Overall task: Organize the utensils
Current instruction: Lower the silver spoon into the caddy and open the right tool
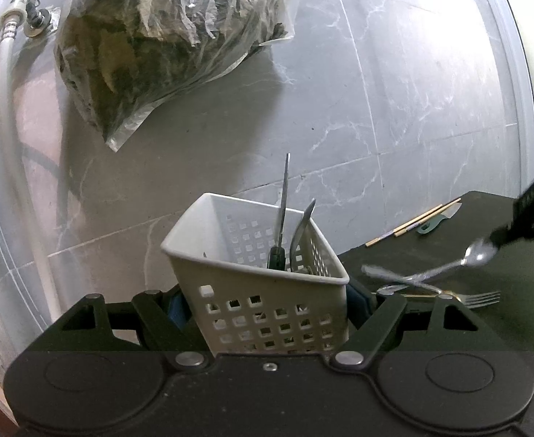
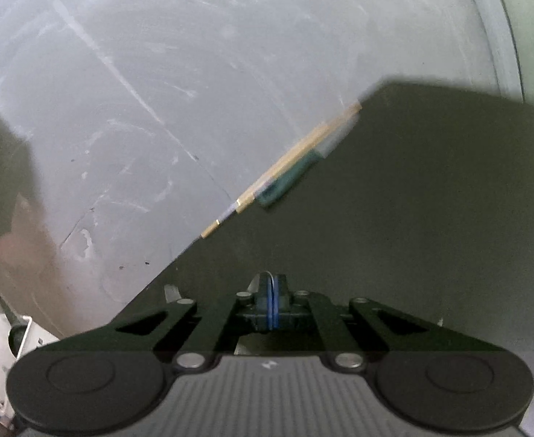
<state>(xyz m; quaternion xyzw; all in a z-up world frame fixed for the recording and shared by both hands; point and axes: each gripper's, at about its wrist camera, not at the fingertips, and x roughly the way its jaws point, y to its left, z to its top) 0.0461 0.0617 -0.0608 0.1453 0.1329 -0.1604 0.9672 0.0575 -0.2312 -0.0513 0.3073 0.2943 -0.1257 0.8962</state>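
My left gripper (image 1: pixel 268 306) is shut on a white perforated basket (image 1: pixel 194 225), one finger on each side wall. A thin metal blade with a black handle (image 1: pixel 283 211) and a spoon (image 1: pixel 303 225) stand inside it. At the right, my right gripper (image 1: pixel 503 235) holds a blurred metal spoon (image 1: pixel 479 255) by its bowl end above the black table (image 1: pixel 503 327). In the right wrist view that gripper (image 2: pixel 272 302) is shut, with a sliver of metal between the blue pads. A fork (image 1: pixel 481 298) and other cutlery lie on the table beside the basket.
Chopsticks (image 1: pixel 412 224) and a small green-handled knife (image 1: pixel 438 222) lie along the table's far edge, with the chopsticks (image 2: pixel 285 167) blurred in the right wrist view. A clear plastic bag of dark stuff (image 1: pixel 165 43) and a white hose (image 1: pixel 12 145) sit against the grey marble tiles.
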